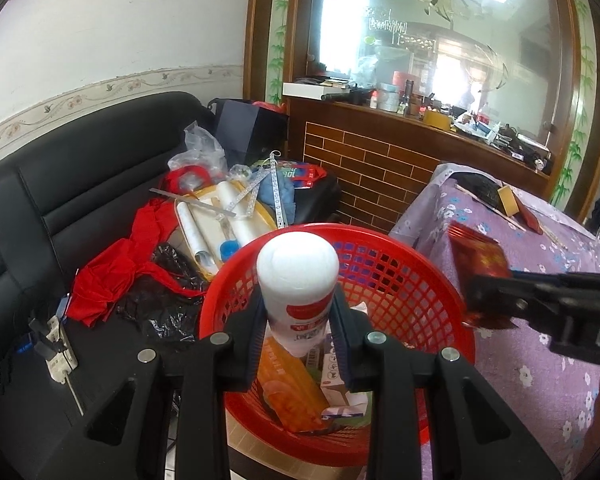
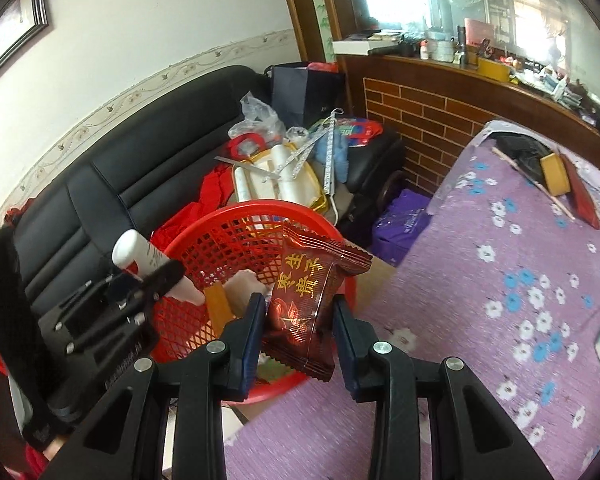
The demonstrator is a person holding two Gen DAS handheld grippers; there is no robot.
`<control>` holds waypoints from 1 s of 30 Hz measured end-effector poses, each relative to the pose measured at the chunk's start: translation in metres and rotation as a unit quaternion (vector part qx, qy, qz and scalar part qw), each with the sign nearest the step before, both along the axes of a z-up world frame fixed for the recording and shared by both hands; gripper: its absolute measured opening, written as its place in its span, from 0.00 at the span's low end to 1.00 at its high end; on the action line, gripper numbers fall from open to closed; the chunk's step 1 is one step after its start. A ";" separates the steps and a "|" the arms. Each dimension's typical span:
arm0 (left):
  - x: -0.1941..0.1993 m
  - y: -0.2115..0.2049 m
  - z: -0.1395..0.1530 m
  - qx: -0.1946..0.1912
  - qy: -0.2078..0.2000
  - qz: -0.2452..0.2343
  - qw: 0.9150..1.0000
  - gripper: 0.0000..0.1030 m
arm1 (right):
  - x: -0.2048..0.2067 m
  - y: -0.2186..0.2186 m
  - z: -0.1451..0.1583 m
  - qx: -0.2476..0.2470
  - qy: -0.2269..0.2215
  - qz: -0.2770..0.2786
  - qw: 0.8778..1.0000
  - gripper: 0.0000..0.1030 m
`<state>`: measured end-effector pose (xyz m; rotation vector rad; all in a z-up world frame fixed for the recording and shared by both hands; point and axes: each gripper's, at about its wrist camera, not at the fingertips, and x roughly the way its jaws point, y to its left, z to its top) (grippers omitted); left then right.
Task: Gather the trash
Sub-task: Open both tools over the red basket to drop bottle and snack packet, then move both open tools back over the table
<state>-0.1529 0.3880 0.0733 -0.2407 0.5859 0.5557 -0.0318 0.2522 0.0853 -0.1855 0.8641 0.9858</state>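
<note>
Trash fills both my grippers. Left gripper (image 1: 298, 316) clamps a white bottle (image 1: 298, 280) above the red basket (image 1: 400, 280). Right gripper (image 2: 298, 320) pinches a dark red wrapper (image 2: 308, 300) over the basket's rim.

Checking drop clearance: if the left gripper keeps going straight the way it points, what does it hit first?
Likely the red basket: the left gripper, shut on the white bottle, points down into it, so the bottle would meet the far mesh wall or the boxes inside first. Depth is unclear.

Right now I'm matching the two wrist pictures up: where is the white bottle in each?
Left wrist view: the white bottle stands centre, gripped by the left gripper.
Right wrist view: lower left, tilted, in the same gripper.
Shared landmark: the red basket beneath it.
</note>
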 end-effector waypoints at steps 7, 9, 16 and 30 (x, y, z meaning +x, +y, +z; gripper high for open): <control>-0.001 -0.002 0.004 0.005 -0.008 -0.001 1.000 0.46 | 0.017 0.017 -0.007 0.015 0.043 -0.007 0.999 0.44; 0.000 -0.004 0.006 0.008 -0.008 -0.006 1.000 0.47 | 0.018 0.011 -0.004 0.025 0.044 -0.005 0.999 0.44; 0.008 -0.029 0.015 0.013 -0.008 -0.030 0.999 0.47 | 0.022 -0.030 0.006 0.046 0.043 -0.031 0.998 0.45; 0.055 -0.162 0.034 0.032 0.013 -0.173 0.984 0.53 | 0.089 -0.245 -0.009 0.079 0.088 -0.228 0.966 0.45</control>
